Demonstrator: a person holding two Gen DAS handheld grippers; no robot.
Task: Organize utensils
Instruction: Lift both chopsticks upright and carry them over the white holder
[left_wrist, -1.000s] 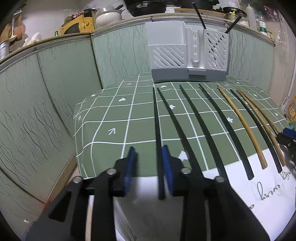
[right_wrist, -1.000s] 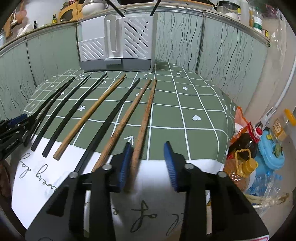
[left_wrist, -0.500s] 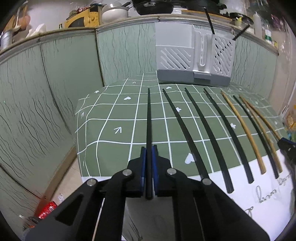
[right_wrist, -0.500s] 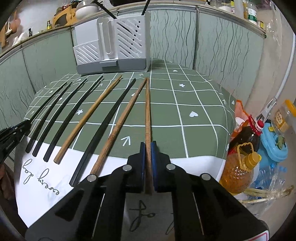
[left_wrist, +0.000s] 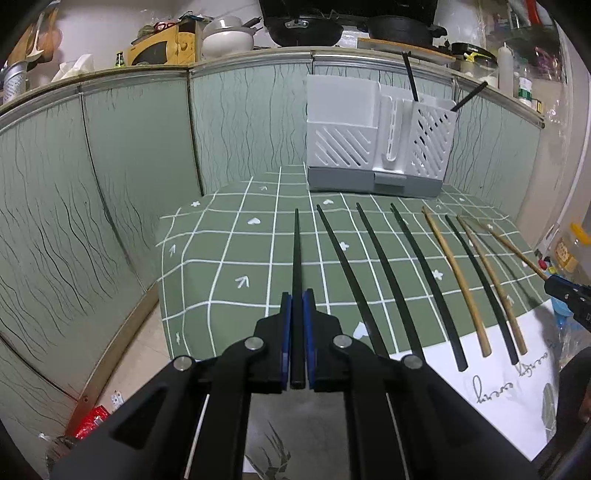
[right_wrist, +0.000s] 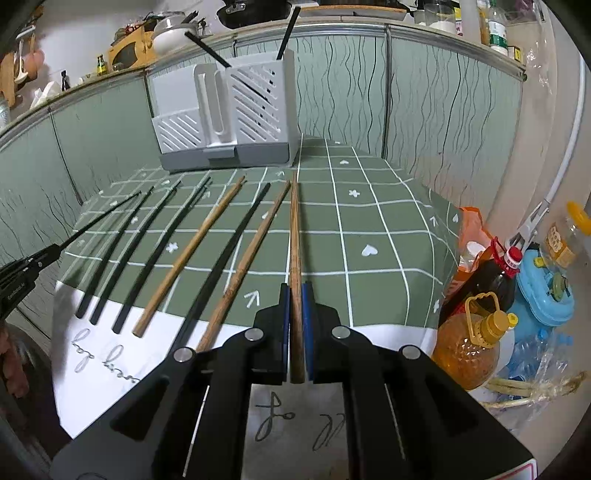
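Black plastic fills the bottom of the left wrist view: my left gripper, its blue pads pressed together on a black chopstick that runs straight up the middle of the frame over the green checked tablecloth. To its right lie three more black chopsticks, then a pale wooden one, another black one and a brown one, fanned toward the lower right (all flat on the cloth). At upper centre right stands the grey utensil holder, with two black sticks poking from its right compartment. In the right wrist view, the row of chopsticks fans across the left half, and at centre my right gripper is clamped on a brown wooden chopstick. Oil bottles crowd the lower right beside the table.
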